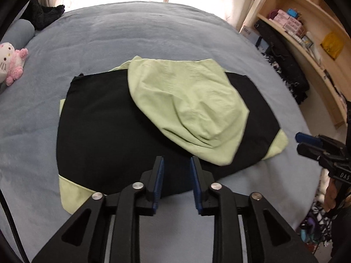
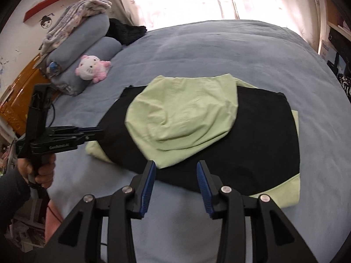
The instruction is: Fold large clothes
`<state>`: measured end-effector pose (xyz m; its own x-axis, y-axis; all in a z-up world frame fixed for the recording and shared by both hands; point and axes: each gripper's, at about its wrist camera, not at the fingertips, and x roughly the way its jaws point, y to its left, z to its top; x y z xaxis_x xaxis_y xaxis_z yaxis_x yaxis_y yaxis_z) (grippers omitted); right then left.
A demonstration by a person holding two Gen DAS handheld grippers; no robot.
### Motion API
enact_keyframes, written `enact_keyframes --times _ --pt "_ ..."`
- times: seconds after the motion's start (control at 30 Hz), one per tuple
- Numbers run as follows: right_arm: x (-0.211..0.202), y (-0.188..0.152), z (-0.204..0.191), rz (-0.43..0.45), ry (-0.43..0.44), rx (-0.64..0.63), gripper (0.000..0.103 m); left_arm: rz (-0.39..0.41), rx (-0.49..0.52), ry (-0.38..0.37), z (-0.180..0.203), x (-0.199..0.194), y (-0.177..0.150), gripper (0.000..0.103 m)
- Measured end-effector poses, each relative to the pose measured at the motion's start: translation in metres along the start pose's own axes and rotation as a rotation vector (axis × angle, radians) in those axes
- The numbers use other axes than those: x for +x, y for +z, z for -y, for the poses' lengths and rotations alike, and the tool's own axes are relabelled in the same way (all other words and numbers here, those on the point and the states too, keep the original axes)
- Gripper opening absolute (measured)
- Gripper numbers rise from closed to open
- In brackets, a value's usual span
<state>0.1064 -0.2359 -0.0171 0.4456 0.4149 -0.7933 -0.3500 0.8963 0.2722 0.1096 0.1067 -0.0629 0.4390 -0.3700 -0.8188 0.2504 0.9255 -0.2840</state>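
Black and pale green, that's the garment (image 1: pixel 103 131) you've got spread out in the middle of the blue-grey bed (image 1: pixel 131 39), mostly flat, with a big green flap (image 1: pixel 186 105) folded over on top of the black part and green corners poking out at the near edges. Your left tool (image 1: pixel 176 164) hangs just above the near edge of the black fabric with its blue-padded fingers (image 1: pixel 159 182) parted and nothing between them. Your right tool (image 2: pixel 176 171) is the same deal, jaws spread, empty, hovering over the near hem close to where the green flap ends. From the right wrist view your left tool shows side-on off to the left of the garment, clear of it. Over by the head of the bed there's a pink and white plush toy (image 2: pixel 92 69) leaning on some grey pillows (image 2: pixel 85 41), a dark fuzzy thing (image 1: pixel 43 14) near the curtain, and a wooden bookshelf (image 1: pixel 307 22) along the right side of the room.
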Motion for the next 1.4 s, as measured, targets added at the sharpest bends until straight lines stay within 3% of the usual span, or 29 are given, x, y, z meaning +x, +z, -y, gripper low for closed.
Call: enact_keyframes --times 0.13,0.33,0.57,0.73,0.8,0.83,0.87,1.03,1.1,1.17,1.23,1.3,1.4 --pt "0.011 -0.005 -0.004 -0.009 0.049 0.043 0.046 0.006 -0.029 -0.065 -0.001 0.008 -0.006 0.045" --pt "0.072 -0.017 0.015 -0.056 0.084 0.159 0.047 -0.018 -0.146 -0.164 -0.022 0.052 -0.011 0.045" --pt "0.120 -0.017 0.062 -0.018 0.146 0.374 0.047 -0.001 -0.283 -0.259 -0.050 0.096 0.000 0.045" --pt "0.145 -0.014 0.087 0.039 0.257 0.475 0.047 0.038 -0.361 -0.309 -0.063 0.114 0.015 0.045" --pt "0.148 -0.011 0.088 0.060 0.266 0.470 0.041 0.057 -0.391 -0.301 -0.066 0.119 0.019 0.030" --pt "0.149 -0.009 0.086 0.065 0.264 0.454 0.018 0.058 -0.408 -0.299 -0.067 0.123 0.021 0.008" --pt "0.150 -0.006 0.083 0.065 0.268 0.434 0.007 0.050 -0.426 -0.291 -0.067 0.126 0.023 0.006" --pt "0.120 -0.009 0.081 0.176 0.344 0.448 0.006 0.115 -0.401 -0.229 -0.045 0.111 0.020 0.004" --pt "0.118 -0.018 0.081 0.172 0.285 0.434 0.006 0.108 -0.378 -0.213 -0.038 0.113 0.012 0.004" --pt "0.135 -0.030 0.079 0.095 0.161 0.398 0.006 0.057 -0.363 -0.172 -0.035 0.131 0.002 0.005" --pt "0.144 -0.036 0.076 0.067 0.109 0.373 0.006 0.054 -0.350 -0.145 -0.032 0.142 -0.003 0.007" --pt "0.139 -0.032 0.069 0.070 0.064 0.350 0.014 0.069 -0.327 -0.129 -0.026 0.138 0.000 0.008" --pt "0.117 -0.021 0.054 0.078 -0.094 0.294 0.029 0.088 -0.288 -0.050 -0.015 0.123 0.005 0.023"
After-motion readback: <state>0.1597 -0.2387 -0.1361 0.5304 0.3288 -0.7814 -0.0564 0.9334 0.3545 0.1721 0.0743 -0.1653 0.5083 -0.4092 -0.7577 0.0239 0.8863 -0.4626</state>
